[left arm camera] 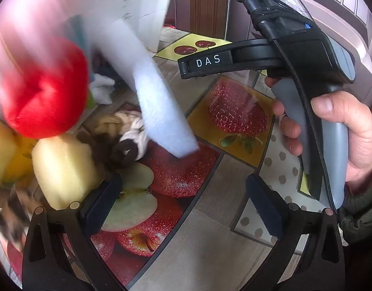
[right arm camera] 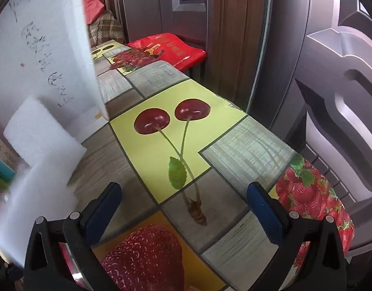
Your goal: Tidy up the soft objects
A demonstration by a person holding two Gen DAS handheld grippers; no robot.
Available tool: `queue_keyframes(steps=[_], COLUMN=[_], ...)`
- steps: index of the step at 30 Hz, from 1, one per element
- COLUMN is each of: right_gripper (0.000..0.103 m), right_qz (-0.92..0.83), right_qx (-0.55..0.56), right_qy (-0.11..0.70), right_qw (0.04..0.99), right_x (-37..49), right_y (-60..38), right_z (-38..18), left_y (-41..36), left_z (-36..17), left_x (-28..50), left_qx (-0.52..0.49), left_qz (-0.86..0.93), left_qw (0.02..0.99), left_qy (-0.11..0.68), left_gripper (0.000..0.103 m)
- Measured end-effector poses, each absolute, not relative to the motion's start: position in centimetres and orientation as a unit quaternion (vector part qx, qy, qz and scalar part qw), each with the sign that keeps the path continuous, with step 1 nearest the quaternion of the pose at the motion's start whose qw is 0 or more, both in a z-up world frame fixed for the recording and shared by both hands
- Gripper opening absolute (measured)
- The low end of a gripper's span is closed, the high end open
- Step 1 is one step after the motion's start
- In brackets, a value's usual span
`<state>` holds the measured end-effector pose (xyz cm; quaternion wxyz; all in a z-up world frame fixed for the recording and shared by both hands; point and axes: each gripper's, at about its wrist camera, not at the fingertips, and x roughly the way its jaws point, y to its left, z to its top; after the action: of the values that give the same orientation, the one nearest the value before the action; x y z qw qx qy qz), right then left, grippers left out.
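Observation:
In the left wrist view a red plush ball (left arm camera: 45, 92), yellow sponges (left arm camera: 62, 169), a brown-and-white braided rope toy (left arm camera: 127, 133) and a white foam strip (left arm camera: 159, 104) lie piled at the left on the fruit-print tablecloth (left arm camera: 210, 206). My left gripper (left arm camera: 186, 208) is open and empty, just right of the yellow sponges. My right gripper (right arm camera: 186, 211) is open and empty above the cloth (right arm camera: 234, 150); its handle (left arm camera: 307, 77) shows in the left wrist view. White foam pieces (right arm camera: 40, 131) show at the left of the right wrist view.
A white foam box wall with handwriting (right arm camera: 45, 48) stands at the left. A red bag (right arm camera: 169, 48) sits past the table's far end. A dark door (right arm camera: 331, 72) is close on the right, beyond the table edge.

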<state>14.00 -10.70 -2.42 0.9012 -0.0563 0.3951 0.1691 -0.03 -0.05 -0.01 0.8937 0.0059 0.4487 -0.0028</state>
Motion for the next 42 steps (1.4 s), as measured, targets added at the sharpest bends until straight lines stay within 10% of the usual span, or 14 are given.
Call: queue_keyframes(steps=[42], right_gripper=[0.103], right_qz=[0.17], right_qx=[-0.049], right_qy=[0.398], right_qw=[0.9], right_x=[14.3], right_y=[-10.4], right_z=[-2.5], left_y=[0.5], left_z=[0.0], left_x=[-0.2], left_qx=[0.007], left_qz=[-0.003], left_qw=[0.894], left_qy=[0.449], left_gripper=[0.102])
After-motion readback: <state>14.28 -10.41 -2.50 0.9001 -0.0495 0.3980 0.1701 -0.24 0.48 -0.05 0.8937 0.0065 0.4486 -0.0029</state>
